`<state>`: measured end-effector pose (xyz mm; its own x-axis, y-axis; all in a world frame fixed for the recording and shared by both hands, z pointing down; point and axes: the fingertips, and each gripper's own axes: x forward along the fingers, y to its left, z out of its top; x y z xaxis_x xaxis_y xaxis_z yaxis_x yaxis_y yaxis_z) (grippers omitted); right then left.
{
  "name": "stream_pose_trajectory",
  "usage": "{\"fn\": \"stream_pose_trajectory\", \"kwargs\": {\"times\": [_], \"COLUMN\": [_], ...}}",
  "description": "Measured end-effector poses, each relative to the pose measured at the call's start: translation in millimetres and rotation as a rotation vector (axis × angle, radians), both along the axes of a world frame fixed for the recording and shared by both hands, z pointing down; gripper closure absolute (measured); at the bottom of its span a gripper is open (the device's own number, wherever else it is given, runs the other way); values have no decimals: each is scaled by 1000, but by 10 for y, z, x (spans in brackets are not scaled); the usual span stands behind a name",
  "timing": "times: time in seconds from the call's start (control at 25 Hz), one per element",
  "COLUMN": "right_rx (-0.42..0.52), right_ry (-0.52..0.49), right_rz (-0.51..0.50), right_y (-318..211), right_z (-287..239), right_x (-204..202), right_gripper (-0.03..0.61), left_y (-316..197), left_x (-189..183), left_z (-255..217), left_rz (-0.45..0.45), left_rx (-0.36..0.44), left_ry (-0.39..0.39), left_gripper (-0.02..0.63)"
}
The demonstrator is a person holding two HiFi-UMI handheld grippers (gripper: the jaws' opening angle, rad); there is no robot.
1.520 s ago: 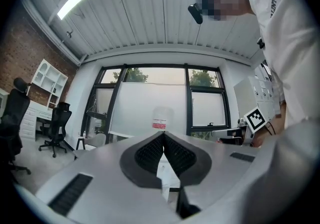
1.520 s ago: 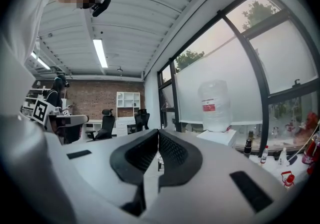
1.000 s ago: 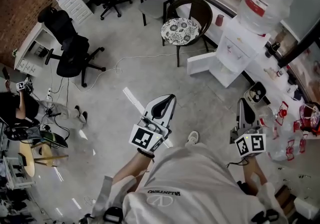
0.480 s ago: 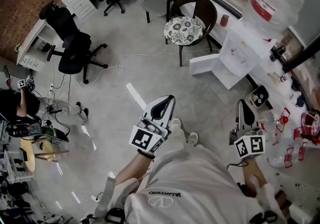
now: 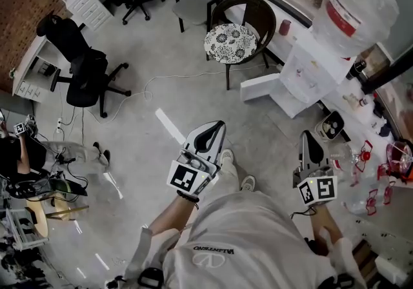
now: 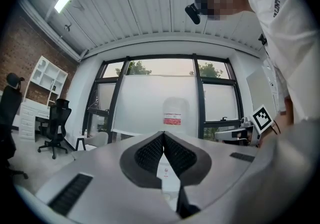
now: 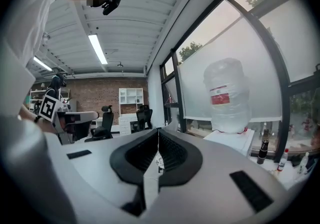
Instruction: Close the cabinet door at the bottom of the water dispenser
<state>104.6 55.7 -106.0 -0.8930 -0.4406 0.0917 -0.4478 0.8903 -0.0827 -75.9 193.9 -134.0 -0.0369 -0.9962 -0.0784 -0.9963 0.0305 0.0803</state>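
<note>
left hand-held gripper [image 5: 214,128]: jaws pressed together, nothing between them. In its own view [image 6: 163,135] the tips sat right under the bottle [image 6: 175,112].
right hand-held gripper [image 5: 308,135]: jaws also pressed together and empty [image 7: 158,131]. The bottle sat to the right of the tips in that view.
white shoes [image 5: 247,182]: just ahead of the torso, between the two grippers.
floor [image 5: 148,152]: bare concrete ran from the grippers up to the dispenser. The only thing on that stretch was a white strip [image 5: 169,126], just left of the left gripper's tip.
cabinet door [image 5: 261,85]: stood open, swung out leftward from the base of the water dispenser [image 5: 308,68]. It was ahead of both grippers and well apart from them.
door free edge: close to a front leg of the wooden chair [image 5: 240,29] with the patterned cushion. The gap was narrow, and I couldn't tell whether they touched.
right of dispenser: clutter of clear bottles and red-marked items [image 5: 369,175] crowded that side, near the right gripper.
cable [image 5: 174,77]: a thin white line ran across the floor left of the wooden chair, outside the door's swing.
left side: black office chair [image 5: 84,71] by the white desks, well apart from the grippers. A seated person [image 5: 26,152] was at the far left edge.
</note>
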Motion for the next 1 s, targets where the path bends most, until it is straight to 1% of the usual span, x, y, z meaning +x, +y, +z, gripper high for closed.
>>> {"fn": "stream_pose_trajectory", "kwargs": {"times": [0.16, 0.2, 0.4, 0.56, 0.68, 0.76, 0.88, 1.0], "right_rx": [127, 144, 143, 152, 148, 145, 134, 114], "right_ry": [45, 43, 1, -1, 7, 13, 8, 4], "right_rz": [-32, -35, -12, -2, -8, -21, -44, -57], "right_y": [-2, -16, -165, -255, -316, -351, -426, -582], "right_z": [42, 38, -64, -48, -9, 5, 59, 248], "right_x": [-507, -633, -1109, -1340, -1466, -1541, -1629, -1693], "right_gripper": [561, 561, 562, 561, 561, 561, 561, 561], "left_y": [-213, -271, -522, -672, -783, -854, -973, -1162], "left_x": [-303, -376, -708, -848, -948, -989, -1041, -1091], "left_z": [32, 42, 96, 182, 257, 274, 312, 473], "left_rz": [30, 38, 86, 138, 146, 148, 141, 120], "left_rx": [-11, -14, -16, -38, -49, -50, -25, -38], "left_ry": [-4, -7, -24, 15, 42, 46, 22, -6], "left_gripper": [604, 604, 606, 604, 604, 604, 604, 604]}}
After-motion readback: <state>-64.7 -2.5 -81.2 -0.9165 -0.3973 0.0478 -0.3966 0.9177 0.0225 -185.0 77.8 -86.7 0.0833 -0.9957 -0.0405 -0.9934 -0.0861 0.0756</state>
